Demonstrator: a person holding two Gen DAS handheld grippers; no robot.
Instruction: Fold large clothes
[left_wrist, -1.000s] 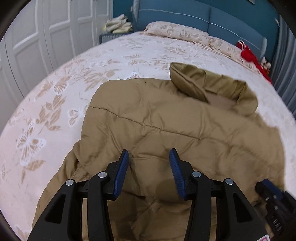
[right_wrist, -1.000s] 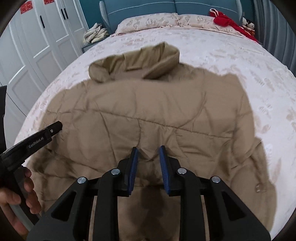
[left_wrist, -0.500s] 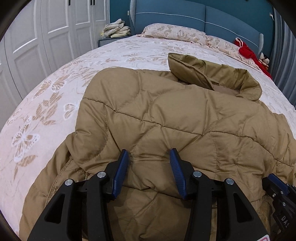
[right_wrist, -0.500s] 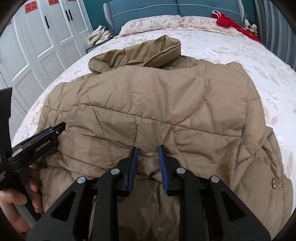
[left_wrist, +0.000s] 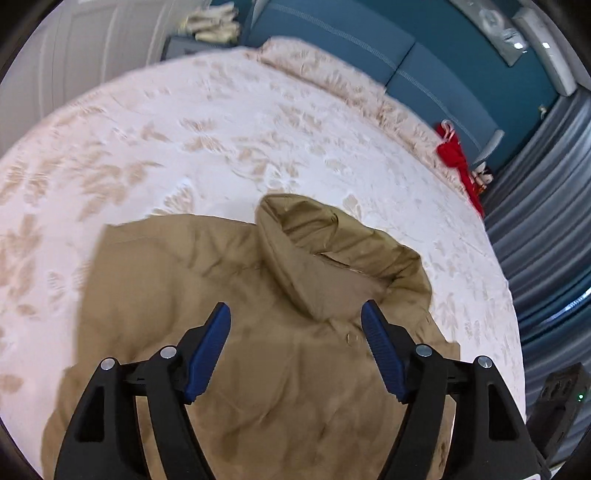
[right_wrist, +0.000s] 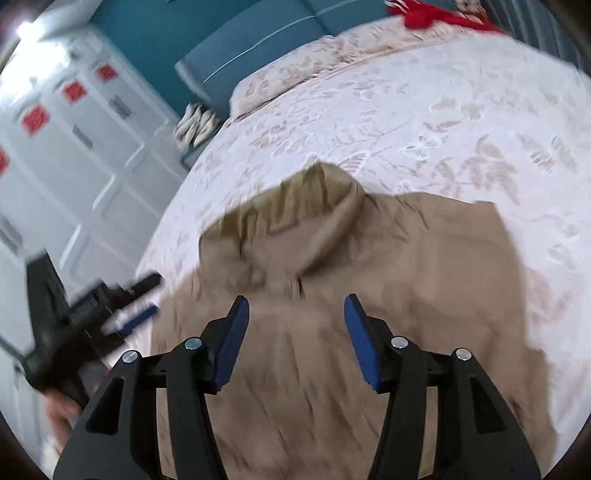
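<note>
A tan quilted jacket (left_wrist: 280, 369) lies spread on the bed with its collar (left_wrist: 332, 254) standing up at the far end. It also shows in the right wrist view (right_wrist: 399, 317), collar (right_wrist: 295, 229) toward the headboard. My left gripper (left_wrist: 295, 332) is open and empty, held above the jacket below the collar. My right gripper (right_wrist: 293, 321) is open and empty, also above the jacket. The left gripper shows at the left edge of the right wrist view (right_wrist: 110, 306), blurred by motion.
The bed (left_wrist: 221, 129) has a pale floral cover and pillows (left_wrist: 314, 59) by a blue headboard (left_wrist: 424, 70). A red item (left_wrist: 458, 162) lies at the far right edge. White wardrobe doors (right_wrist: 74, 155) stand left; grey curtains (left_wrist: 546, 229) hang right.
Both grippers have opened wide and let go of the jacket, and both have lifted up and away. The jacket now lies flat on the bed, seen from higher up.
</note>
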